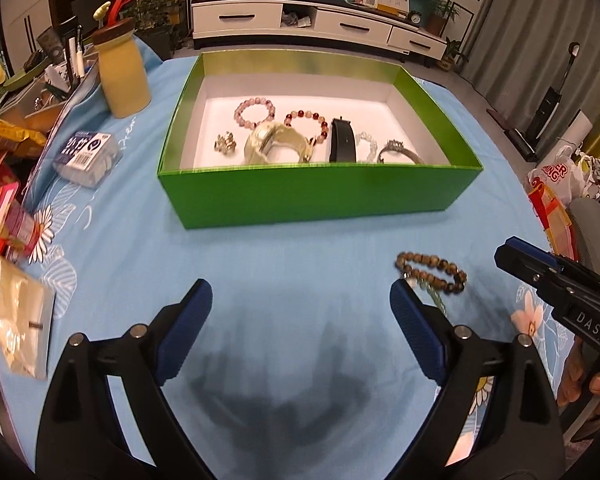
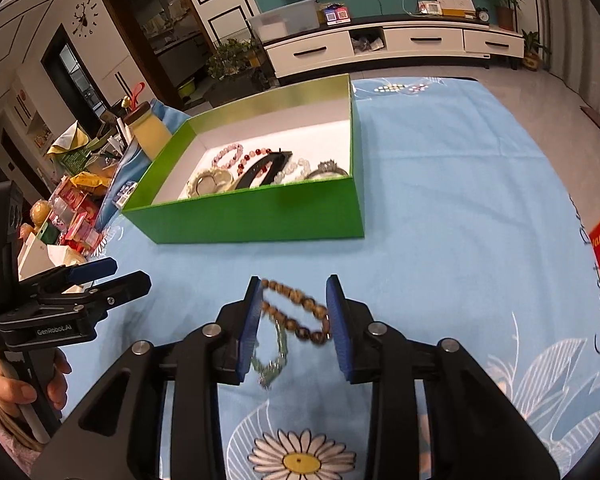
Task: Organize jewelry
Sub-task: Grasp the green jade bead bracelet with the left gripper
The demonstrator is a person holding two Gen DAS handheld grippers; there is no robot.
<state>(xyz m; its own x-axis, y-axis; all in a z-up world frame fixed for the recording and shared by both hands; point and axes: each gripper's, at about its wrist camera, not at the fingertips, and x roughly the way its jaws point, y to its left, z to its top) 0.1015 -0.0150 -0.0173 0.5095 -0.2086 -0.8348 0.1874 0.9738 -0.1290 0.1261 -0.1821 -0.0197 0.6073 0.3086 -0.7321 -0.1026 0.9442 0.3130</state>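
A living room with a TV cabinet lies behind the blue-clothed table (image 1: 300,248). Most jewelry already sits in the green box (image 1: 316,196). One brown bead bracelet (image 2: 296,310) remains outside, between the right claw's (image 2: 294,320) part-open pads, apparently ungripped; the left claw (image 1: 302,320) gapes empty.

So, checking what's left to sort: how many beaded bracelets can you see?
4. Pink bead bracelet, red-and-white bead bracelet and clear bead bracelet lie inside the green box; brown bead bracelet lies on the blue cloth. Others may be hidden.
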